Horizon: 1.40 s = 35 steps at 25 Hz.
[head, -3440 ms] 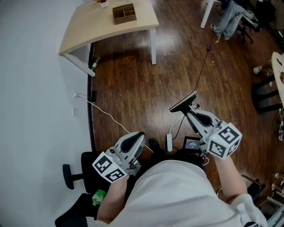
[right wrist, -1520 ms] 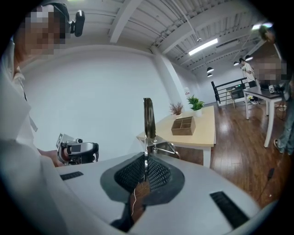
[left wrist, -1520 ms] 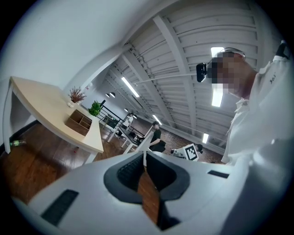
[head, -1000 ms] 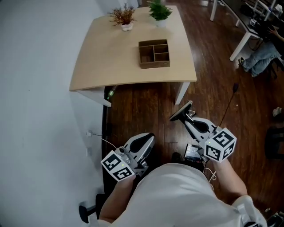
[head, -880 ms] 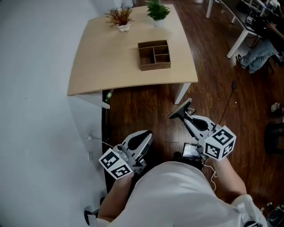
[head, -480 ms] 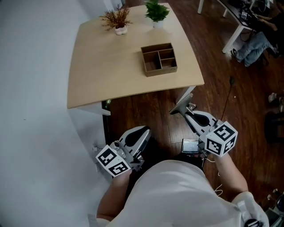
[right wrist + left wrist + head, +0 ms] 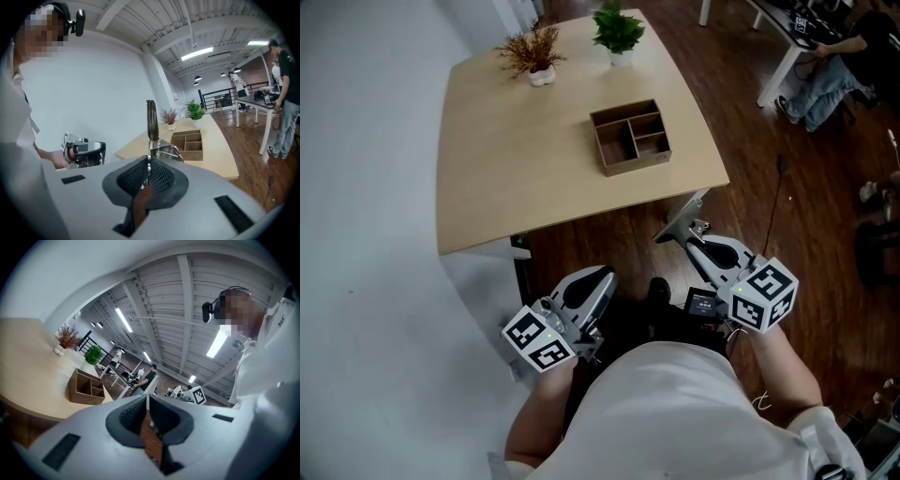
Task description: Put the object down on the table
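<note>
Two grippers are in my hands, low in front of my body, and neither is over the table yet. My right gripper is clamped on a thin flat object, which looks like a metal plate with a small bracket. In the right gripper view I see it edge-on, standing straight up out of the jaws. I think I hold it by one end so that the broad side is free and can meet the wood first. The object is therefore in the air above the dark floor, just short of the table's near edge, with the table toward 12 o'clock from it. My left gripper has its jaws pressed together on nothing. It is at 9 o'clock from the right one and well apart from it, I judge only to be out of the way. On the table a wooden box with compartments stands at 12 o'clock, and two small plants are at the far edge. The bare wood toward 11 o'clock seems the easiest place, so the next move calls for reaching forward and lowering before the jaws open.
</note>
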{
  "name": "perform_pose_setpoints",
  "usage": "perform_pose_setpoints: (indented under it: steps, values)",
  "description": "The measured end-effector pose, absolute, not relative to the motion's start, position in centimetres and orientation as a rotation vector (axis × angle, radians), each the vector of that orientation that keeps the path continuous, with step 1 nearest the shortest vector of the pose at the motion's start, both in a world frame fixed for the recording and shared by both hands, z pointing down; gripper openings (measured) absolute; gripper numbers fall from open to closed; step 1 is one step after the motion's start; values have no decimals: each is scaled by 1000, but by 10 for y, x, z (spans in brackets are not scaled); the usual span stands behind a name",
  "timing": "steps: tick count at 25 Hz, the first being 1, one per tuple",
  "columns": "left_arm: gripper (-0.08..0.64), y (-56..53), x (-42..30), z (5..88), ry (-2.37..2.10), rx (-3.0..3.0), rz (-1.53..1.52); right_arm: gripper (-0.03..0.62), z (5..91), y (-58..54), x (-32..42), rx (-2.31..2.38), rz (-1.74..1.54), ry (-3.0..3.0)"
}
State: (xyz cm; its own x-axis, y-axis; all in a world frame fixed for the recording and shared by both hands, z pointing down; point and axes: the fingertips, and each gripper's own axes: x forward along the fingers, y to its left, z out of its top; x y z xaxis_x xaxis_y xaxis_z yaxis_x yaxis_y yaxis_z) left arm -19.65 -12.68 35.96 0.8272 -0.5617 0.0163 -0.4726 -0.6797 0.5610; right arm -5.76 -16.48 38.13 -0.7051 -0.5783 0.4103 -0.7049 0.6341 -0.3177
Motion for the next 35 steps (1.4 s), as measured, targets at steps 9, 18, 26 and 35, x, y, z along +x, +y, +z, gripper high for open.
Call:
perform_pose_setpoints:
  steps: [9,18,26,35]
  values:
    - [2,-176,-175,369,-802,2435,-197,5,389,-215,-42,983,657,-2611]
    - [2,-213,-155,377,-836,2428,-163,5,401,-260,-27,916,635,-2622]
    - [2,-237,-161,376,-782,2437,-146,5,409,-285,-35,933,623,-2575]
    - [2,-275,-178,365,-741,2506,-103,5,396,-329,-60,906,422,-2547]
